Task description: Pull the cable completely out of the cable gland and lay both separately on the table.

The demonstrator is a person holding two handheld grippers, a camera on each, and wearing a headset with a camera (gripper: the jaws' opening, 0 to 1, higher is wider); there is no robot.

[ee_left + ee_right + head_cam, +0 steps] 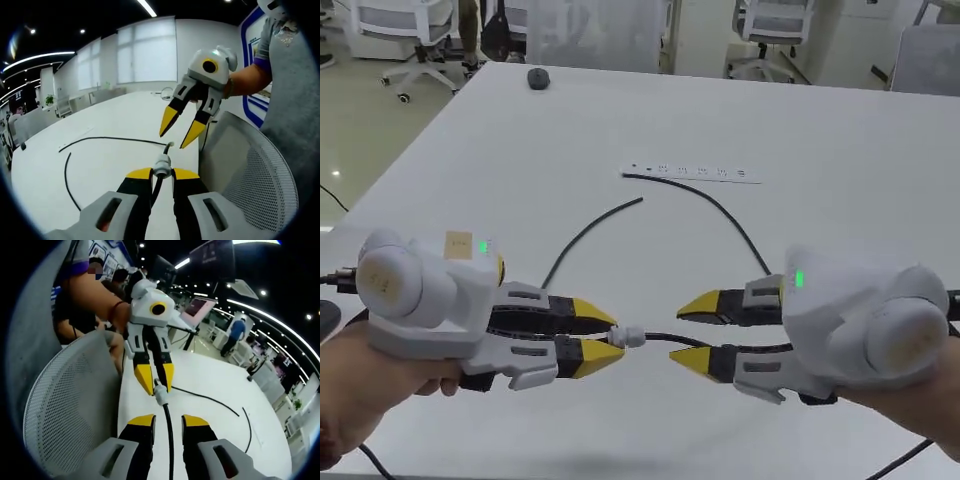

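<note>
Two tongs are facing each other low over the near edge of the desk. Left tongs are pinching the white cable gland at their tips. Right tongs are gaping wide, straddling the black cable just beside the gland without touching it. Cable is running through the gland, both held off the desk, with its long ends trailing away toward a power strip.

Step in hand, likely: right tongs closing on the cable near the gland, then pulling straight along the gland's axis while left is holding firm. Long tail probably means regripping.

Left gripper view is showing the cable passing back between its own jaws. Right gripper view is showing the gap either side of the cable more plainly than head view.
</note>
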